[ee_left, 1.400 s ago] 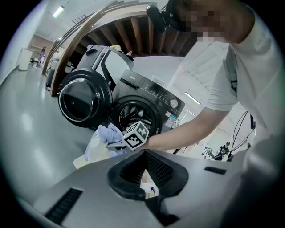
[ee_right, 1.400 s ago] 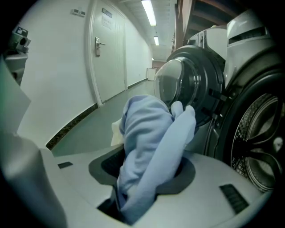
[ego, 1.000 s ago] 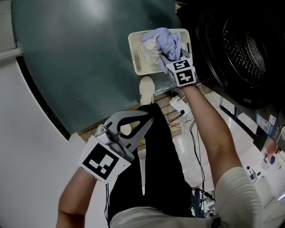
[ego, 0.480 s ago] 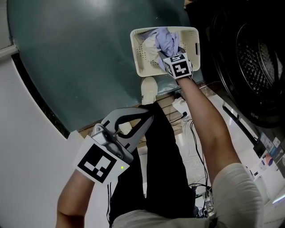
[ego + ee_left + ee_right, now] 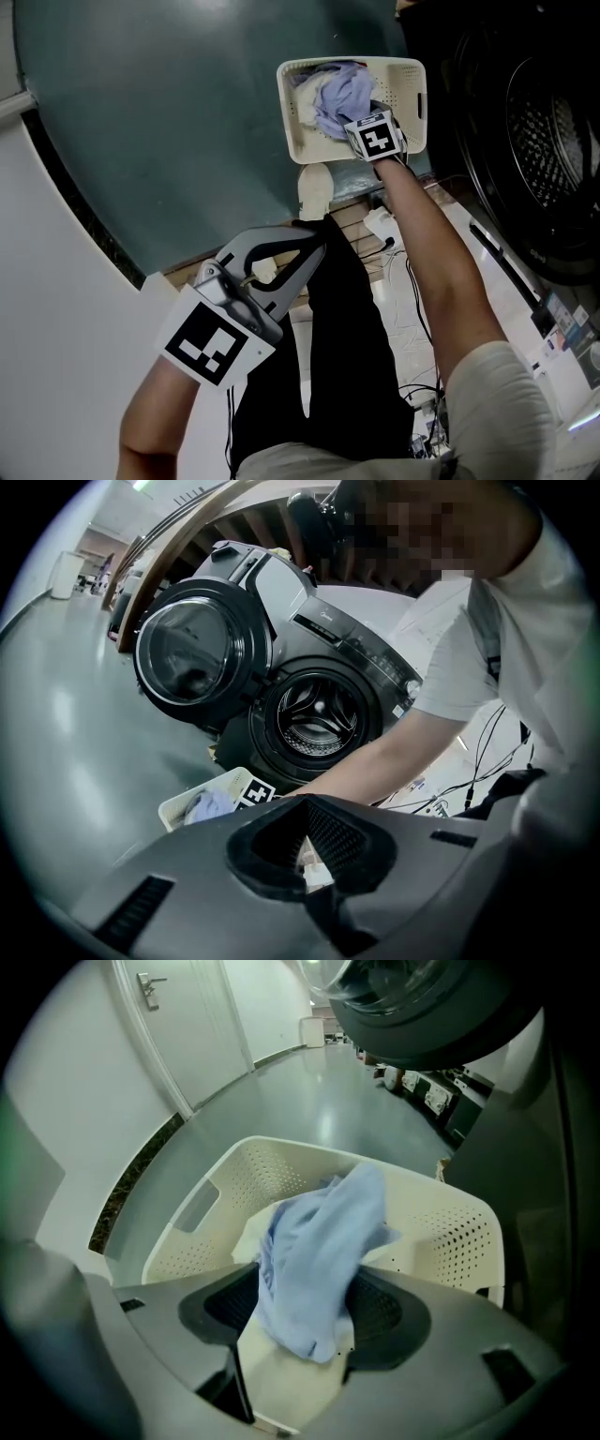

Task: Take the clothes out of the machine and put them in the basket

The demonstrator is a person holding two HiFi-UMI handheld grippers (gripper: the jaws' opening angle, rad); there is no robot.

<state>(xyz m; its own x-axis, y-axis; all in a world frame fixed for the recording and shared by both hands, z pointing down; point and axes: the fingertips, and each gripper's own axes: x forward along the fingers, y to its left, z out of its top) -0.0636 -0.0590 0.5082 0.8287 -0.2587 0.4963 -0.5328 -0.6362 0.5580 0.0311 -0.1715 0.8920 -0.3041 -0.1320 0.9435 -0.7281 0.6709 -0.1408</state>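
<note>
A cream perforated basket [image 5: 289,112] stands on the grey-green floor in front of the dark washing machine [image 5: 544,141], whose door [image 5: 192,653] hangs open on an empty-looking drum [image 5: 314,719]. My right gripper [image 5: 367,114] reaches down into the basket. Its jaws have just been opening, and a light blue garment [image 5: 319,1251] still lies loosely between them on white laundry. My left gripper [image 5: 317,251] hovers near my leg, well short of the basket, jaws shut on nothing. From the left gripper view the basket [image 5: 183,803] shows low at the left.
A white shoe [image 5: 314,195] stands just in front of the basket. A power strip [image 5: 380,223] and loose cables [image 5: 408,281] lie on the floor beside my right arm. A white wall [image 5: 56,309] runs along the left.
The right gripper has sunk into the basket with the blue garment, which now lies lower among the laundry. The left gripper has barely shifted.
</note>
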